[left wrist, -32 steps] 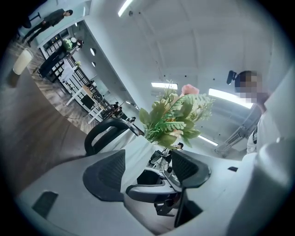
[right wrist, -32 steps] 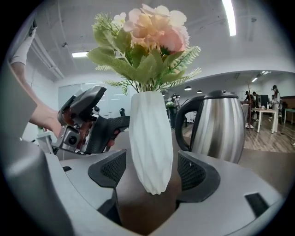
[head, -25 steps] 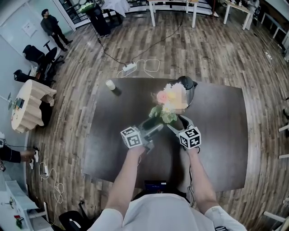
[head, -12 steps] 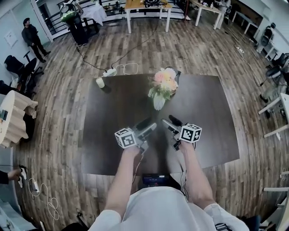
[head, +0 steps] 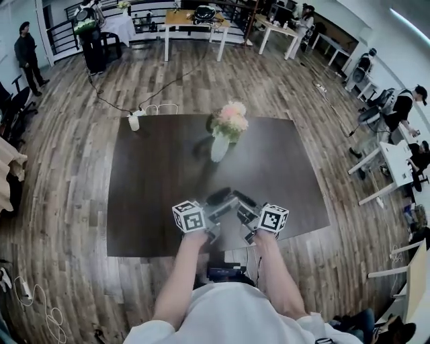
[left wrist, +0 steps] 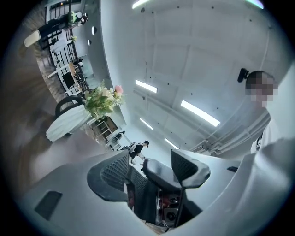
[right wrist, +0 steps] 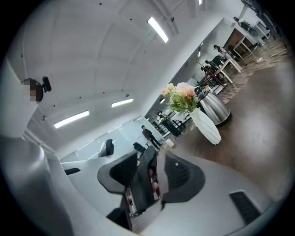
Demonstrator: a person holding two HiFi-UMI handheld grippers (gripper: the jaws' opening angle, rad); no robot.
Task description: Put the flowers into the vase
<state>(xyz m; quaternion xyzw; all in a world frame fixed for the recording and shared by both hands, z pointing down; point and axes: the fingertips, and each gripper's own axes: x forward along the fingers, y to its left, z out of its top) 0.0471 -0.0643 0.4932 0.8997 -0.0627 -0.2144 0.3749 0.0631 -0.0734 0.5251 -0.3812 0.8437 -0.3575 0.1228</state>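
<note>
A slim white vase (head: 219, 146) stands on the dark table (head: 154, 195) toward the back, with pink, cream and green flowers (head: 229, 119) upright in it. The left gripper view shows the vase (left wrist: 69, 123) and flowers (left wrist: 104, 98) far off, as does the right gripper view of the vase (right wrist: 206, 125) and flowers (right wrist: 180, 96). My left gripper (head: 220, 199) (left wrist: 152, 167) and right gripper (head: 241, 201) (right wrist: 152, 174) hover near the table's front edge, well short of the vase. Their tips cross, one finger of each between the other's jaws. The right jaws have just been closing; both hold no object.
A dark rounded container (right wrist: 216, 109) sits right behind the vase. A white cup (head: 134, 122) stands at the table's back left corner. A power strip with cable (head: 156, 108) lies on the wood floor beyond. People and desks (head: 191, 20) surround the room.
Both grippers have drawn back from the vase toward the front edge and come together, tips crossing. The flowers stay in the vase. The right jaws look narrower.
</note>
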